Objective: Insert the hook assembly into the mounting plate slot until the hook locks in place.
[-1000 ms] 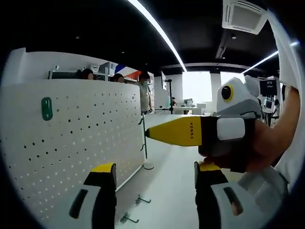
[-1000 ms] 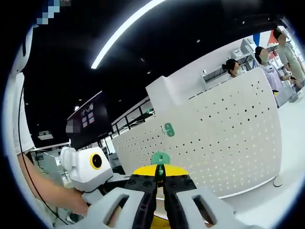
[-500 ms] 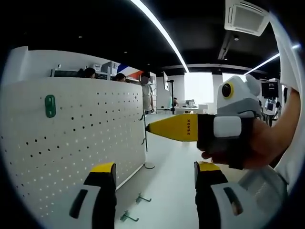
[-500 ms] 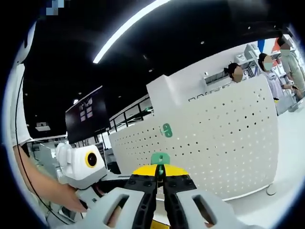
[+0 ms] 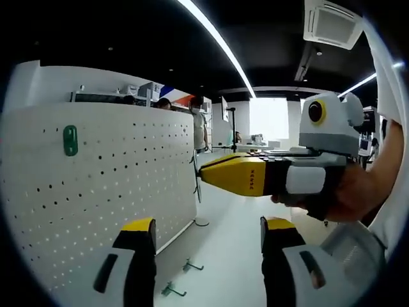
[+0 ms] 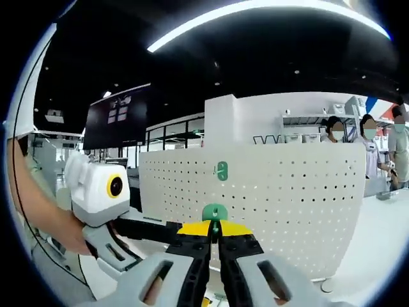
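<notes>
**Operator:** Report claw states and the location of the hook assembly.

**Technician:** The right claw is clamped on the green hook assembly. The jaws stand nearly together, and the green head of the part projects just past their tips. The left claw is spread wide and holds nothing.

**Operator:** Where is the mounting plate?

**Technician:** The white perforated mounting plate stands upright on the white surface. In the right gripper view it faces the claw squarely, apart from the hook, with no contact visible. One green hook is already seated high on the plate. The left gripper view shows that seated hook and the plate at an oblique angle.

**Operator:** Why is the assembly gripped this way?

**Technician:** Judgement: gripping the body and leaving the head exposed keeps the insertion end free to enter a slot. The square approach suits a straight push.

**Operator:** And the left claw?

**Technician:** It sits to the side of the plate, with the right claw crossing ahead of it. Judgement: this position keeps plate and hook in sight without blocking the approach. Spare metal hooks lie on the surface at the plate's foot.

**Operator:** Task status?

**Technician:** Insertion is not yet done. The next step calls for aligning the head with a slot, then pressing until it locks.
</notes>
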{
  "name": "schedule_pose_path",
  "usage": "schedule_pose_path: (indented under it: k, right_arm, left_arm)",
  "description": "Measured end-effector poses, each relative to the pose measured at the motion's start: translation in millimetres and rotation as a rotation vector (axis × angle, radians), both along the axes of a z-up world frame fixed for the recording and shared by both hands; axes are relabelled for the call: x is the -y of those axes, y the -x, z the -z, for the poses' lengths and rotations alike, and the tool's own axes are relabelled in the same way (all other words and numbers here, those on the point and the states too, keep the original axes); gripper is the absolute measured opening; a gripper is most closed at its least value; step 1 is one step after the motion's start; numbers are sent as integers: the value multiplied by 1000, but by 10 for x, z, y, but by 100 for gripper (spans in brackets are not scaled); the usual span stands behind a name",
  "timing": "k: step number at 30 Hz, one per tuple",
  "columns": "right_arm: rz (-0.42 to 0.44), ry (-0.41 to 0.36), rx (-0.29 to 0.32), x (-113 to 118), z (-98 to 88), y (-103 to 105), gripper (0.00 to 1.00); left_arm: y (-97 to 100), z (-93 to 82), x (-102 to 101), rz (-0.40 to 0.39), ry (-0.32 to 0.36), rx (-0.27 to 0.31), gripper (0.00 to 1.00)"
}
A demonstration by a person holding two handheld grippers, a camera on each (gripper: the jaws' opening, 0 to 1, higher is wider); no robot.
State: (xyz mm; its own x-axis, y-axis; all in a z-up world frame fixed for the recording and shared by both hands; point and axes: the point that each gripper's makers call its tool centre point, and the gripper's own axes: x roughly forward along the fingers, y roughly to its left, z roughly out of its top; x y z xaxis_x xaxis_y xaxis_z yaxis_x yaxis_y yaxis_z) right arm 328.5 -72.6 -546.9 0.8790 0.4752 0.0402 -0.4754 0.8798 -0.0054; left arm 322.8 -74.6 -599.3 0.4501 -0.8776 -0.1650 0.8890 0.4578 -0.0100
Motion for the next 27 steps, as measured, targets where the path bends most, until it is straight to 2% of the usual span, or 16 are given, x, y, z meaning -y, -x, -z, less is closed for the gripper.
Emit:
schedule_pose_path:
  k: [13,27]
  right_arm:
    - [41,-12,-11,80,-103,-245,1]
    - [54,-25,3,78,-245,-527,1]
  left_arm:
    - [-38,-7,-162,-51,6,19,66]
    - [-77,-27,-598,-157,6,54,66]
